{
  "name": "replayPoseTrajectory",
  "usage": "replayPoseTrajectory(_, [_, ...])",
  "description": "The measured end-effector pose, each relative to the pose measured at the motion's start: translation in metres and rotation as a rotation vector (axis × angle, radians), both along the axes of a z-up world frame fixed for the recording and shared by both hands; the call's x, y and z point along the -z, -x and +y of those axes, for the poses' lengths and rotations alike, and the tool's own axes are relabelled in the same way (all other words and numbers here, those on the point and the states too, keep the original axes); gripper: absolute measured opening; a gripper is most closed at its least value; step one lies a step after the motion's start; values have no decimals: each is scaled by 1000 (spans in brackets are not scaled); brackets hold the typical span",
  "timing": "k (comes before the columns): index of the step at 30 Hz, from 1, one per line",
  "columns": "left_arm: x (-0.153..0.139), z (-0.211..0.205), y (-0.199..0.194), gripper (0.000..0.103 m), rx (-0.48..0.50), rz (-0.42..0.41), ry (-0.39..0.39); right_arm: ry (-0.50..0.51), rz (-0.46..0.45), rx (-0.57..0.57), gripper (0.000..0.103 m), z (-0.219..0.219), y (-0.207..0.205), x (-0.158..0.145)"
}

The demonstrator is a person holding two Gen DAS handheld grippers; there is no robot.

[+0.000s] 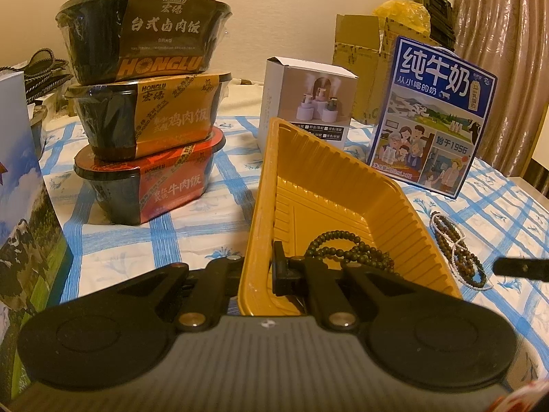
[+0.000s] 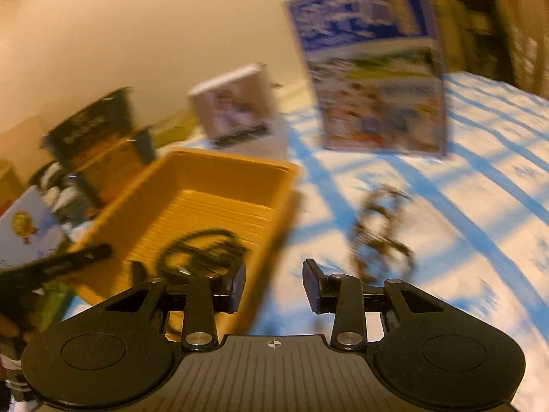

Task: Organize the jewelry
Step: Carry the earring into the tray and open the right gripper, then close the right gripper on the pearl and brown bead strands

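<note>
A yellow plastic tray lies on the blue-checked cloth. My left gripper is shut on the tray's near left wall, one finger inside and one outside. A dark bead bracelet lies inside the tray. More bead bracelets, dark and white, lie on the cloth right of the tray. In the blurred right wrist view, my right gripper is open and empty, above the cloth by the tray's right wall, left of the loose bracelets.
Three stacked meal bowls stand left of the tray. A white box and a blue milk carton stand behind it. A printed box is at the far left. Cardboard boxes stand at the back.
</note>
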State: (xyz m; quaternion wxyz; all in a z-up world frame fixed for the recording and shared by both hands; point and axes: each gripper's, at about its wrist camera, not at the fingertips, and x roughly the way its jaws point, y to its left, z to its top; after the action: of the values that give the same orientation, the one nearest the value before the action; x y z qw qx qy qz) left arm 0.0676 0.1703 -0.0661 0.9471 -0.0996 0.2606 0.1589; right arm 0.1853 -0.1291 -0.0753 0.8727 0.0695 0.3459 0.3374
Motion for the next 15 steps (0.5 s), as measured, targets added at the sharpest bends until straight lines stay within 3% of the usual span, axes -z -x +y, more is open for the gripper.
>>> replayPoseTrajectory(7, [0, 0, 0, 5, 1, 0, -4, 24, 62, 147, 37, -49, -9, 15])
replayPoseTrajectory(15, [0, 0, 0, 5, 2, 0, -5, 79, 87, 168, 37, -61, -14, 21])
